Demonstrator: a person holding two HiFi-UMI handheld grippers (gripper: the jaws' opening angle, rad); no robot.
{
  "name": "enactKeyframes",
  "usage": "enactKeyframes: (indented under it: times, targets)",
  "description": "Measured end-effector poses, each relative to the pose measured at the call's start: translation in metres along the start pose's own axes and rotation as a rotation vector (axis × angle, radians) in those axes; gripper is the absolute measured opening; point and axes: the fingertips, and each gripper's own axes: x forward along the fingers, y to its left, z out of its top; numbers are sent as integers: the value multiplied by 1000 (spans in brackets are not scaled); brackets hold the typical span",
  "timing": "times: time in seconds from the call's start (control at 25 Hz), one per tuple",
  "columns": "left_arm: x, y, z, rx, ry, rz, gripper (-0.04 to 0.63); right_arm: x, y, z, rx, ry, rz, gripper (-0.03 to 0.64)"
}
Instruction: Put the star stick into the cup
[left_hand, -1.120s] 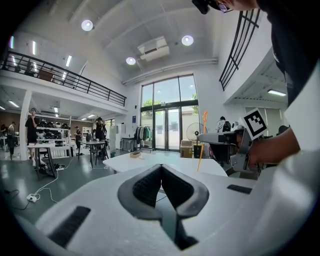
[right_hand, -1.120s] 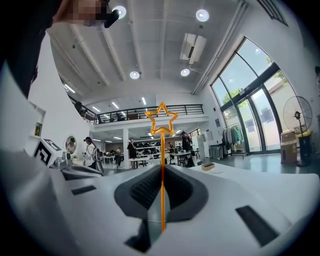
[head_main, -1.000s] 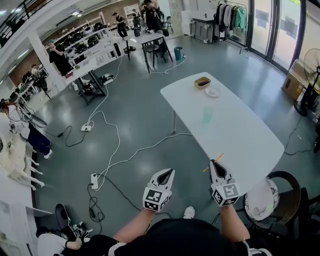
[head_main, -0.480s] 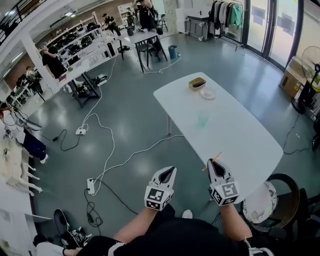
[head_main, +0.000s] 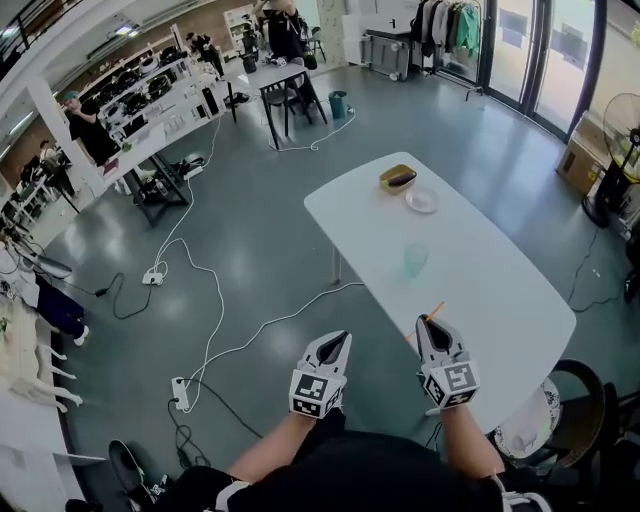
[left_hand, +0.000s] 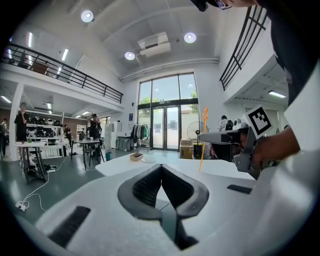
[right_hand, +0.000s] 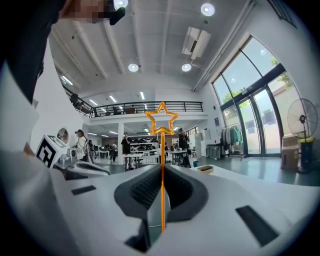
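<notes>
right gripper (right_hand: 162, 172): jaws clamped on thin orange stick with outline star top (right_hand: 161, 120), star above the tips
left gripper (left_hand: 161, 172): jaws together, nothing between them, over floor beside white oval table (head_main: 500, 300)
translucent green cup (head_main: 415, 260): upright mid-table
stick location: at table's near edge, well apart from cup

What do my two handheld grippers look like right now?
Both the left gripper and right gripper have white moulded bodies with dark ribbed pads inside. Each carries a white cube with black square markers. The person wears a black top.
</notes>
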Motion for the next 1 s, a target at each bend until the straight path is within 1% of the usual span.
enactKeyframes:
  times: [0.08, 0.16, 0.24, 0.36, 0.72, 0.8, 1.0]
  targets:
    - [14, 27, 1, 3, 14, -12, 11, 24, -3, 1, 3, 3, -25, 20]
    - [29, 51, 4, 2, 20, -29, 11, 47, -6, 3, -18, 16, -41, 20]
    - [46, 72, 8, 10, 23, -51, 11, 67, -11, 3, -39, 33, -55, 20]
    - [68, 98, 9, 16, 29, -87, 11, 91, -21, 4, -41, 46, -90, 20]
    - [117, 152, 18, 19, 22, -184, 11, 143, -58, 11, -37, 63, -260, 20]
    - [125, 162, 19, 25, 13, -202, 11, 150, -65, 12, -42, 61, -289, 20]
    - [143, 191, 23, 39, 8, -215, 11, 161, -78, 14, -55, 60, -335, 20]
